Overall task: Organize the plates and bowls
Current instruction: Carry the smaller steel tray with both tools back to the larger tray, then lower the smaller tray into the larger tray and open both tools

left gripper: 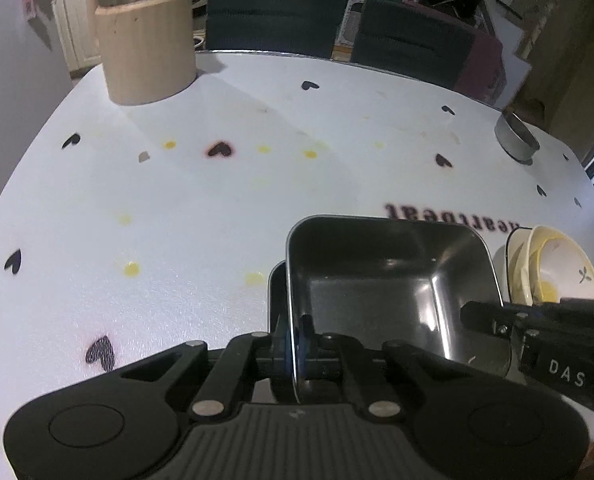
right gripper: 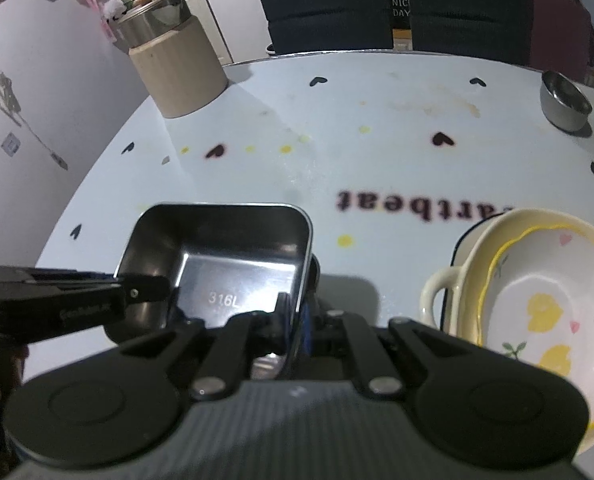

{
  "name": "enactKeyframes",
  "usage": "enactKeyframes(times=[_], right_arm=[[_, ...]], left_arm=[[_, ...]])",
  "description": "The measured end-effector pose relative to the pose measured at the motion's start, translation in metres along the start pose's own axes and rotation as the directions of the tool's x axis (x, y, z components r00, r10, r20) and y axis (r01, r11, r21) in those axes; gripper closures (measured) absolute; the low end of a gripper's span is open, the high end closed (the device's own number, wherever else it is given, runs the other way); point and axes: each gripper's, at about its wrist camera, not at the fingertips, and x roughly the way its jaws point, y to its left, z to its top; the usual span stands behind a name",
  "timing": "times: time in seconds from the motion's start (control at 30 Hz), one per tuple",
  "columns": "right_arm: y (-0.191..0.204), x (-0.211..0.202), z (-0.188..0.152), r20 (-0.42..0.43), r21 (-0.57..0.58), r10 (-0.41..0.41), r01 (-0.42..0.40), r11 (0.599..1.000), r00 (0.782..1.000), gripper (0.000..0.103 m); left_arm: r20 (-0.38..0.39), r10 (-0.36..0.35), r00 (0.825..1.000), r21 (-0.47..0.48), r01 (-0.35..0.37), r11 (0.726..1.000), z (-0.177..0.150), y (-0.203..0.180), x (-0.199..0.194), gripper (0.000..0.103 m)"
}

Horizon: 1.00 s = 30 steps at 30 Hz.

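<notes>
my left tongs [left gripper: 293, 344] and right tongs [right gripper: 293, 320] each clamp tight on opposite walls of a square steel dish [left gripper: 393, 276], held tilted just above the white heart-print table [left gripper: 185, 208], beside the stacked yellow-rimmed floral bowls [right gripper: 537, 300] at my right.

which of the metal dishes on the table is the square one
The steel tray clamped between both tools is the square one, stamped 316L. The other metal dish, the small steel bowl at the far edge, is round.

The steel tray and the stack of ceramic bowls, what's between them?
Only bare tablecloth separates the steel tray from the ceramic bowls, seen in the right wrist view.
</notes>
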Motion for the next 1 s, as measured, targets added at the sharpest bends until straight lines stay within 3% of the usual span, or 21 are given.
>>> enactKeyframes(times=[0.37, 1.0], right_arm=[[0.007, 0.006, -0.003, -0.015, -0.060, -0.030, 0.029, 0.998, 0.999, 0.096], [0.020, 0.020, -0.005, -0.045, -0.160, -0.091, 0.083, 0.984, 0.995, 0.094]], left_arm=[[-0.002, 0.021, 1.000, 0.063, -0.021, 0.998, 0.000, -0.002, 0.001, 0.099], [-0.018, 0.056, 0.998, 0.083, -0.054, 0.995, -0.001, -0.007, 0.007, 0.093]])
